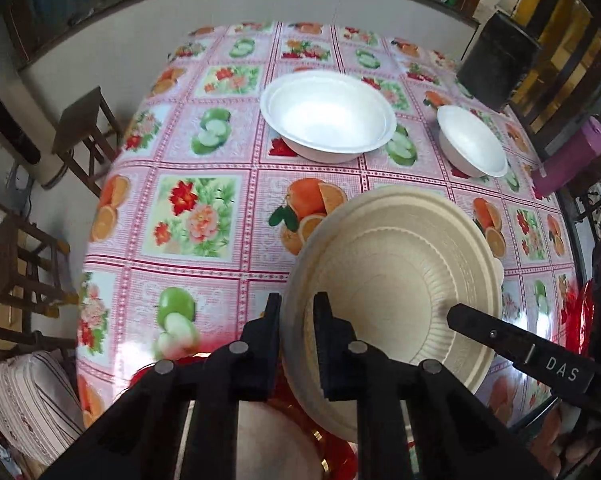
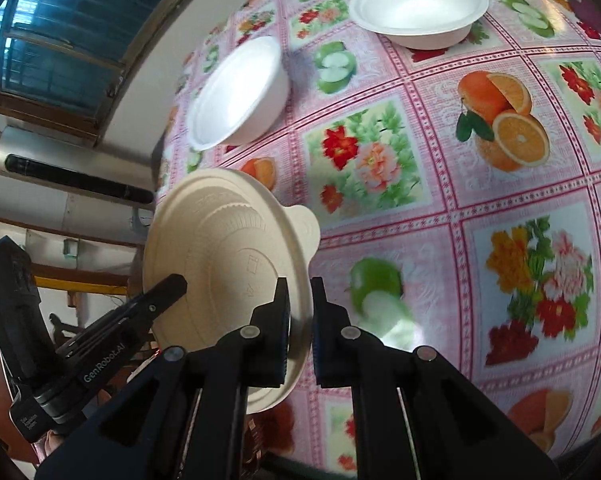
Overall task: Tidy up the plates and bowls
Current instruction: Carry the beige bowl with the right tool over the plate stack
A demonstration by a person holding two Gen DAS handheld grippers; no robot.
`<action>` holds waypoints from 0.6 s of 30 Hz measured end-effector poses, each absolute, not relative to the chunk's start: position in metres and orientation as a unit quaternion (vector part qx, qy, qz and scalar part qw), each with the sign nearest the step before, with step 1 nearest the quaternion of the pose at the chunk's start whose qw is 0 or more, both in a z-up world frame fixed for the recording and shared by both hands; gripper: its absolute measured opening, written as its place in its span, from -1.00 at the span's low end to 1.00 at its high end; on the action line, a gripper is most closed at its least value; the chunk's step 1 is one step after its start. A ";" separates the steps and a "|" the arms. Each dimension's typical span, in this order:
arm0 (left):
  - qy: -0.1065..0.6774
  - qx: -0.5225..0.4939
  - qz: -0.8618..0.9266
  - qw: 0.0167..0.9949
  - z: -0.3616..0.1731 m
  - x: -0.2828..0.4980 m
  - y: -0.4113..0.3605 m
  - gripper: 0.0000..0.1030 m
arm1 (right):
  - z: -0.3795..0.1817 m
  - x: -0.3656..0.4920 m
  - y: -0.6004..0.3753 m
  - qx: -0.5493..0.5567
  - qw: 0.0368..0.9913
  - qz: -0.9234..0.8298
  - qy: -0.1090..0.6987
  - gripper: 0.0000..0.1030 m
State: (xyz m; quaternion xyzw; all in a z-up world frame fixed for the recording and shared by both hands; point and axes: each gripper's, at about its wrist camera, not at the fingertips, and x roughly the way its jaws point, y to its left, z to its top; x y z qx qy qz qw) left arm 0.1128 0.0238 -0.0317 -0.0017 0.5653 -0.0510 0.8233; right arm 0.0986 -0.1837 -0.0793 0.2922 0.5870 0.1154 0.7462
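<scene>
A cream ribbed plate (image 1: 396,280) is held tilted above the table by both grippers. My left gripper (image 1: 297,312) is shut on its near-left rim. My right gripper (image 2: 300,296) is shut on the opposite rim, where the plate (image 2: 220,248) shows its inner face. The right gripper's finger (image 1: 484,328) shows in the left wrist view, and the left gripper's finger (image 2: 156,300) in the right wrist view. A large white bowl (image 1: 326,114) and a small white bowl (image 1: 472,140) stand on the far part of the table; they also show in the right wrist view as the large bowl (image 2: 418,4) and the small bowl (image 2: 240,92).
The round table (image 1: 204,216) has a pink fruit-and-flower cloth. Wooden stools (image 1: 84,136) stand at its left. A black box (image 1: 496,60) and a purple box (image 1: 572,156) lie at the far right edge. A striped cushion (image 1: 28,396) is at lower left.
</scene>
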 end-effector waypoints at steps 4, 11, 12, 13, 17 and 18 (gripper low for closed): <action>0.557 0.009 -0.039 0.829 -0.021 0.084 0.050 -0.65 | -0.067 0.081 -0.161 0.282 0.747 0.139 0.586 -0.77; 0.572 0.003 -0.002 0.820 -0.029 0.028 0.101 -0.65 | -0.064 0.053 -0.099 0.234 0.740 0.188 0.602 -0.77; 0.574 0.002 0.002 0.819 -0.031 0.022 0.106 -0.65 | -0.064 0.050 -0.090 0.226 0.739 0.194 0.604 -0.77; 0.577 -0.001 0.006 0.817 -0.034 0.016 0.111 -0.65 | -0.064 0.044 -0.080 0.213 0.740 0.199 0.606 -0.77; 0.585 -0.015 0.016 0.811 -0.043 -0.004 0.125 -0.65 | -0.069 0.032 -0.056 0.183 0.740 0.208 0.613 -0.77; 0.587 -0.016 0.017 0.809 -0.045 -0.009 0.126 -0.65 | -0.070 0.028 -0.051 0.177 0.741 0.209 0.614 -0.77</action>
